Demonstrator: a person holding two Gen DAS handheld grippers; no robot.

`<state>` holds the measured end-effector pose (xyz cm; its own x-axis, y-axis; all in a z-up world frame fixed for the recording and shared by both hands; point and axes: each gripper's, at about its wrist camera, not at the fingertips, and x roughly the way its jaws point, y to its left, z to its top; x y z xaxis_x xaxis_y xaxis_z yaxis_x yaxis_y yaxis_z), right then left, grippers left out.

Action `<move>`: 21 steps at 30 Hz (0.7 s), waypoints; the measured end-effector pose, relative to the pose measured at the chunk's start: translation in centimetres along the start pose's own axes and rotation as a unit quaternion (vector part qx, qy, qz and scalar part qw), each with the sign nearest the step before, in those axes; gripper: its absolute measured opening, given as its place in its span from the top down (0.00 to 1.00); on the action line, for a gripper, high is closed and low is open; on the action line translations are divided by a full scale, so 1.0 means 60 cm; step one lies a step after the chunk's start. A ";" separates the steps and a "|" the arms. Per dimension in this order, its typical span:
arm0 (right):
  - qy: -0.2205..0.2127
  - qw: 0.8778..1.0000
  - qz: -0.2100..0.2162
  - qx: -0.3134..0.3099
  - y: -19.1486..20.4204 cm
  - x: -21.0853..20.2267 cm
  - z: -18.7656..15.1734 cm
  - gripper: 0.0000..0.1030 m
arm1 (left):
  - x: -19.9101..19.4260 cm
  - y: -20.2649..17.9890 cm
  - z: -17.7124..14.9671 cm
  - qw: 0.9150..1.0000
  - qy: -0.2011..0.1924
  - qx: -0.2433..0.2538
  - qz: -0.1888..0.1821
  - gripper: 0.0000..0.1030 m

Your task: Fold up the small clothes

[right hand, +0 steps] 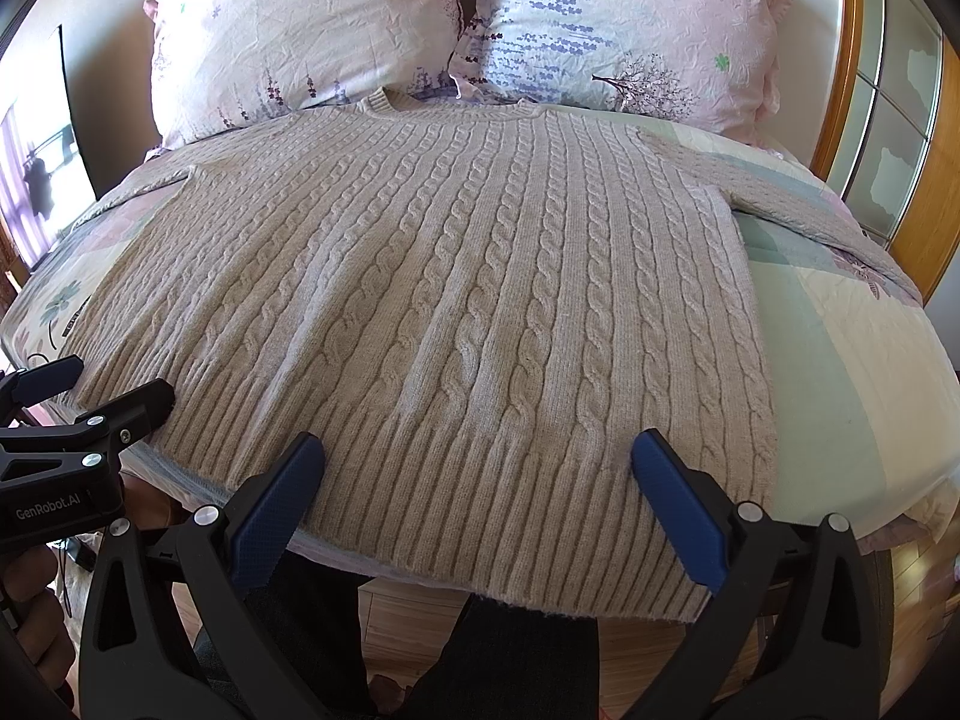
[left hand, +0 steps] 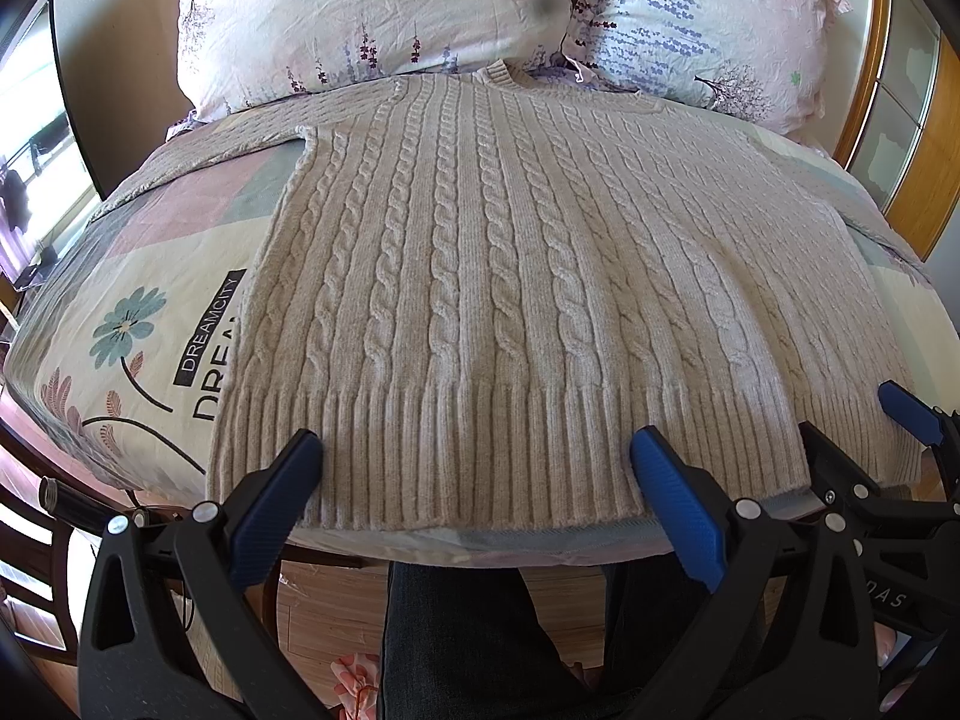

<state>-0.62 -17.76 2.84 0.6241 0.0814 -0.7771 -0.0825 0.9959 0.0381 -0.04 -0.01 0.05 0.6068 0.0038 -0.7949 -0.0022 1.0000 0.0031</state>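
Both your tools gape wide over the near ribbed hem, left tool [left hand: 474, 450] and right tool [right hand: 477, 450] gripping nothing. The sweater [left hand: 510, 276] lies flat across the bed [left hand: 150, 276], sleeves out, collar by the far pillows [right hand: 312, 24]. No fold made yet, I'd say.

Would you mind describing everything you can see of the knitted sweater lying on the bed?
The sweater is beige cable knit with a ribbed hem and ribbed round collar. It lies flat and unfolded on the patterned bedspread, collar toward the two floral pillows, hem at the near bed edge and slightly overhanging it. Both sleeves stretch sideways. The open left gripper and open right gripper hover at the hem, fingers spread on either side of the ribbing; none has clamped it.
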 end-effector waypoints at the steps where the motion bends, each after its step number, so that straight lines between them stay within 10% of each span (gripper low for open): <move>1: 0.000 1.000 0.000 0.000 0.000 0.000 0.000 0.01 | 0.000 0.000 0.000 1.000 0.000 0.000 0.000 0.02; 21: 0.000 1.000 -0.001 0.000 0.003 -0.001 0.001 0.01 | 0.000 0.000 0.000 1.000 0.000 0.000 0.000 0.02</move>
<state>-0.65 -17.59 2.94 0.6241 0.0789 -0.7773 -0.0813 0.9960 0.0358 -0.03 -0.01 0.05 0.6070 0.0043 -0.7947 -0.0023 1.0000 0.0036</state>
